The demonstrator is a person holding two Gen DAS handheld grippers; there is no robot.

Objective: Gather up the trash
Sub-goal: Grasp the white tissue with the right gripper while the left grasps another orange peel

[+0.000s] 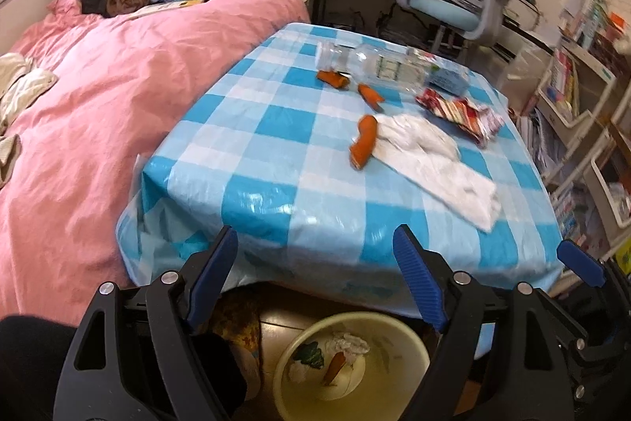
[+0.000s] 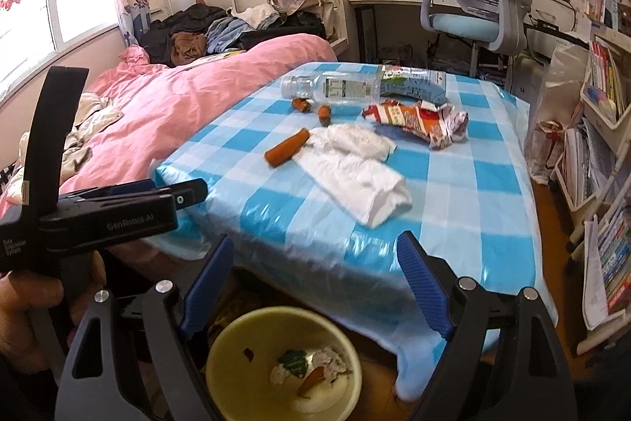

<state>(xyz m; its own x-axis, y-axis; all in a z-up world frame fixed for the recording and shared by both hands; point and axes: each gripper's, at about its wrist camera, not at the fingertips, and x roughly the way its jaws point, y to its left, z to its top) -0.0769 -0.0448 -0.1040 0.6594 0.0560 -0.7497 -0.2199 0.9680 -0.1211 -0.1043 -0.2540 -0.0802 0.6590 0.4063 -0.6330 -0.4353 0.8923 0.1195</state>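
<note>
Both grippers hang over the near edge of the table (image 2: 453,160), above the bin (image 2: 236,338) on the floor. The left gripper (image 1: 315,255) has its jaws apart and empty; so does the right gripper (image 2: 315,263).

The trash lies on the table. Nearest the edge is the tissue (image 2: 355,176), soft, light and crumpled; a pinch on its raised fold should lift it. Touching its far left end is a carrot piece (image 2: 287,147), firm and round, likely to roll, so it is best gripped across its middle. Beyond the tissue lie a crinkly wrapper (image 2: 414,121), two carrot stubs (image 2: 311,107), and a clear bottle (image 2: 331,87) on its side, light but slippery, best taken across its body.
</note>
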